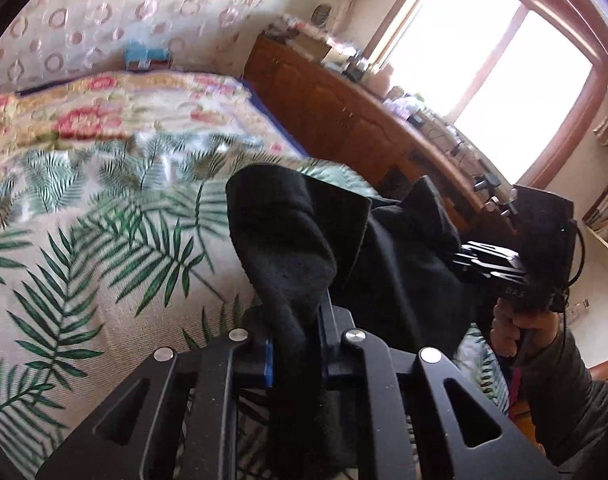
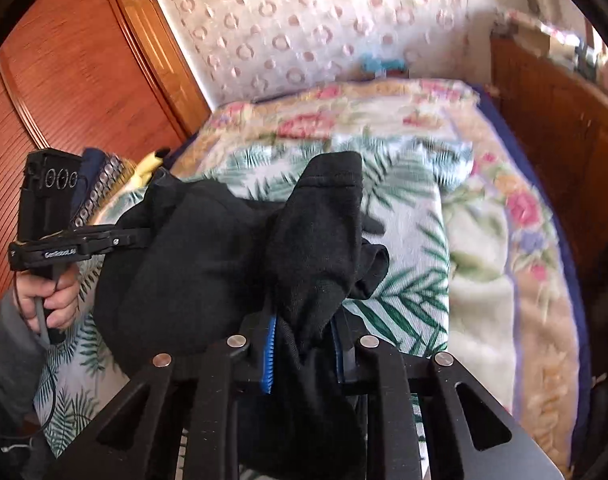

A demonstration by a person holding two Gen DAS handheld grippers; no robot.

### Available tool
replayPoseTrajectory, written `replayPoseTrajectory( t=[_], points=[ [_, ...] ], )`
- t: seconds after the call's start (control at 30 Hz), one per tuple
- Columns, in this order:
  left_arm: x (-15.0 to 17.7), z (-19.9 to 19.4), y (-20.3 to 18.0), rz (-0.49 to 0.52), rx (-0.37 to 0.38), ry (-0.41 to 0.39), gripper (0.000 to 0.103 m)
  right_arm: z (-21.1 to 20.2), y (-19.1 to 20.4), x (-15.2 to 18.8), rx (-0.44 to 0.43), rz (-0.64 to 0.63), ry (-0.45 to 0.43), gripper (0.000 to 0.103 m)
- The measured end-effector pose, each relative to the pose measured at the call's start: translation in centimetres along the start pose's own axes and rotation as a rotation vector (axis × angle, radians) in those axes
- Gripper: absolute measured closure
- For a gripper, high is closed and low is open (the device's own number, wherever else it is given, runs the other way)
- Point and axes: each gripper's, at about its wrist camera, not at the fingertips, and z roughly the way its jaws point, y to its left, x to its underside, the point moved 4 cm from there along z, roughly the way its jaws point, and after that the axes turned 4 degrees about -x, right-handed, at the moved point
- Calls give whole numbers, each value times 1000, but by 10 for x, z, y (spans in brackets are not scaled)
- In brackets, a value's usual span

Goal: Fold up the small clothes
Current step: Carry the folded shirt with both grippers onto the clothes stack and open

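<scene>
A small black garment (image 1: pixel 311 236) hangs in the air above the bed, stretched between both grippers. My left gripper (image 1: pixel 294 344) is shut on one end of it; the cloth bunches between the blue-padded fingers (image 1: pixel 268 360). My right gripper (image 2: pixel 304 344) is shut on the other end of the black garment (image 2: pixel 232 256), which drapes over its fingers (image 2: pixel 268 356). The right gripper also shows in the left wrist view (image 1: pixel 499 268), held by a hand. The left gripper shows in the right wrist view (image 2: pixel 144 236), its tips hidden in the cloth.
A bed with a palm-leaf sheet (image 1: pixel 104 248) and a floral blanket (image 2: pixel 503 208) lies below. A wooden dresser (image 1: pixel 343 120) with clutter stands by a bright window (image 1: pixel 495 68). A wooden wardrobe (image 2: pixel 64 80) is at left. Folded clothes (image 2: pixel 104 184) lie near the bed's edge.
</scene>
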Motion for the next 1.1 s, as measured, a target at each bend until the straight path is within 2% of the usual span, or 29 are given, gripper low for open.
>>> replayPoseTrajectory(
  t=[0.17,0.33,0.47,0.57,0.63,0.73,0.87,0.97,1.1],
  points=[
    [-8,-74,-6,12,-38,-151,88,-29,35,-26,-21,-70,-119,84],
    [-4,-165,25,-6,-169,-302,88,-24,91,-73,-118,-179,-178,84],
    [10,-236,66,-60,-298,-403,88,6,158,-114,-193,-302,-180,84],
    [27,-279,101,-113,-445,-456,87,39,210,-143,-248,-404,-139,84],
    [43,-303,123,-167,-494,-490,88,61,248,-161,-268,-481,-107,84],
    [65,-326,150,-249,-542,-534,88,90,296,-184,-278,-571,-76,84],
    [86,-338,174,-348,-567,-566,88,123,341,-218,-282,-660,-55,84],
    [104,-333,190,-434,-597,-549,88,160,361,-239,-273,-705,-19,84],
    [122,-322,206,-487,-627,-520,88,213,391,-250,-246,-756,27,84]
  ],
)
